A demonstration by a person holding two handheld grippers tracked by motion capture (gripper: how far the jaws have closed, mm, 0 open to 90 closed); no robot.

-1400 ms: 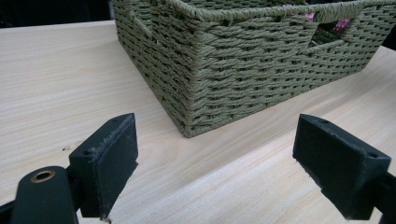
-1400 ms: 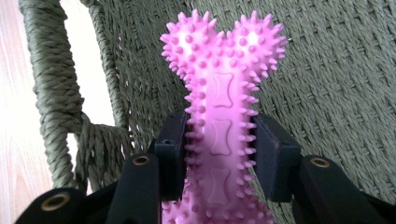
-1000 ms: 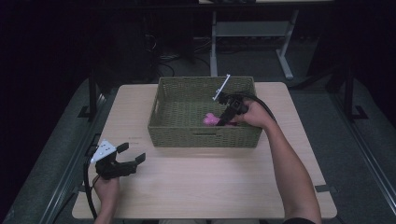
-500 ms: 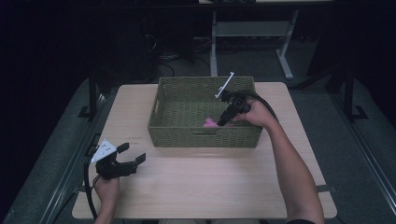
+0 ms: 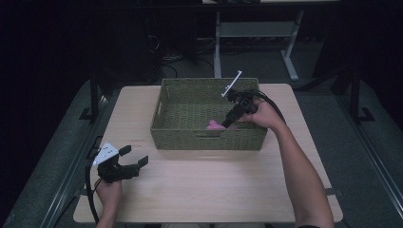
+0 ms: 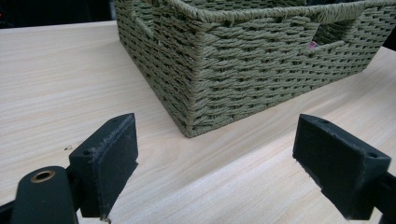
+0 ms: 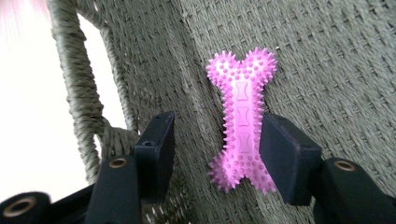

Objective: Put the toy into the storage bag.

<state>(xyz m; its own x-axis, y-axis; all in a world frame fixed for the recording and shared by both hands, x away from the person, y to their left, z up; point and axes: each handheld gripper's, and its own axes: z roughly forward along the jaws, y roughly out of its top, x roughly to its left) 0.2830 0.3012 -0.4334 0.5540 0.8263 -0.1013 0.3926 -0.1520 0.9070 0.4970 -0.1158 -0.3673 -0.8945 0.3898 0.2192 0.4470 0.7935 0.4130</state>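
A pink spiky bone-shaped toy (image 7: 243, 121) lies on the floor of the green woven basket (image 5: 209, 138), close to its front wall and handle hole. My right gripper (image 7: 217, 135) reaches down into the basket and stands open around the toy. One pad (image 7: 287, 154) touches the toy's side, and the other pad (image 7: 156, 149) is a gap away. From above, the toy (image 5: 215, 125) shows just left of the right gripper (image 5: 227, 121). My left gripper (image 5: 134, 156) rests open and holds nothing at the table's front left, pointing at the basket's corner (image 6: 191, 126).
The basket stands at the far middle of the light wooden table (image 5: 214, 185). A small white stick (image 5: 232, 82) leans on its far rim. A black cable (image 5: 268, 99) trails over the right hand. The floor around is dark, with a desk frame (image 5: 252, 33) behind.
The right gripper has sunk a little deeper into the basket, and the pink toy now sits lower near the front wall. The left gripper has stayed put.
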